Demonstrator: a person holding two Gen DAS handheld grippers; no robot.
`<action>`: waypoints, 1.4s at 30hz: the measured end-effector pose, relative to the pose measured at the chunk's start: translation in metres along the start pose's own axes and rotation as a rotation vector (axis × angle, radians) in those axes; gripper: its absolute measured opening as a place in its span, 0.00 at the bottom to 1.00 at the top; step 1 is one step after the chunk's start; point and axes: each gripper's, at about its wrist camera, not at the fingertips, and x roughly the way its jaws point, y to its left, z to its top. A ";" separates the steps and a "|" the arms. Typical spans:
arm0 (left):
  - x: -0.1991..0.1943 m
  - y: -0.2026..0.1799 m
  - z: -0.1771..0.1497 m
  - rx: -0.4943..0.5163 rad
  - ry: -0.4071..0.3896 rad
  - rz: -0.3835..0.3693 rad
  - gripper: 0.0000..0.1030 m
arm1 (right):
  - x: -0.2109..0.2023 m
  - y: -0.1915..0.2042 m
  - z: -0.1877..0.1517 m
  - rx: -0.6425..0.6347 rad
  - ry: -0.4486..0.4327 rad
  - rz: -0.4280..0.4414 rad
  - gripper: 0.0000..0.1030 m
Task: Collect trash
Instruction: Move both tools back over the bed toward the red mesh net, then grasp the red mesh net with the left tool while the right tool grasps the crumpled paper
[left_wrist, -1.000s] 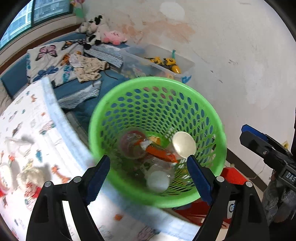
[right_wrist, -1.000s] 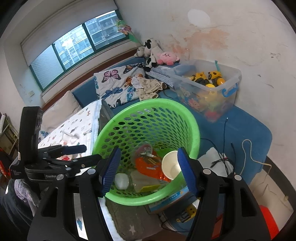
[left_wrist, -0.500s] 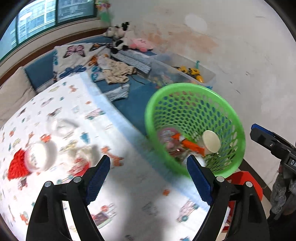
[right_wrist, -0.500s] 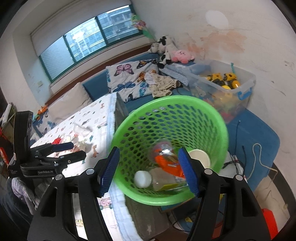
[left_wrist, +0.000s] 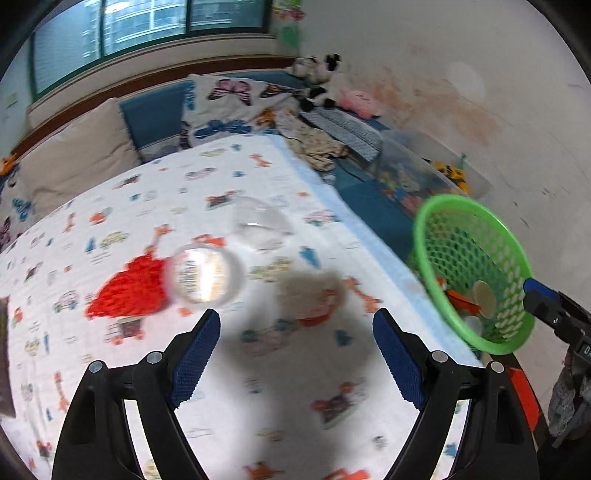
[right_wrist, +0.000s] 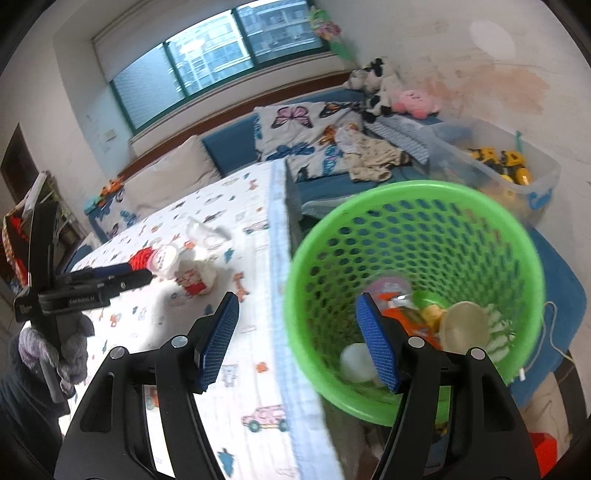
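My left gripper (left_wrist: 297, 350) hangs open and empty over the cartoon-print bedsheet (left_wrist: 258, 406). Just beyond its fingers lie a clear round tub (left_wrist: 205, 275) with a red net (left_wrist: 125, 291) beside it, a crumpled wrapper (left_wrist: 314, 291), and a clear plastic piece (left_wrist: 258, 225) further back. The green basket (left_wrist: 472, 273) stands off the bed's right edge. My right gripper (right_wrist: 297, 339) is open with nothing between its pads, above the bed edge beside the basket (right_wrist: 406, 188). In the basket lie a paper cup (right_wrist: 465, 328), an orange wrapper (right_wrist: 402, 317) and a white lid (right_wrist: 356, 362). The left gripper (right_wrist: 138, 272) shows near the tub (right_wrist: 164, 260).
A clear toy bin (right_wrist: 517, 173) sits on the blue mat behind the basket. Clothes (right_wrist: 373, 158), a butterfly blanket (right_wrist: 295, 136) and plush toys (right_wrist: 391, 92) lie along the wall under the window. A red object (right_wrist: 543, 454) is on the floor.
Both views have swung left, away from the basket and onto the bed. The left gripper now faces the tub and wrapper. Both grippers stay open and empty.
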 end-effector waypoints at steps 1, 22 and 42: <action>-0.002 0.007 -0.001 -0.008 -0.002 0.008 0.79 | 0.005 0.005 0.000 -0.008 0.008 0.006 0.65; 0.005 0.108 -0.017 -0.040 0.039 0.160 0.79 | 0.091 0.088 0.005 -0.146 0.133 0.103 0.65; 0.056 0.133 0.003 0.095 0.102 0.149 0.79 | 0.161 0.124 0.014 -0.184 0.210 0.100 0.65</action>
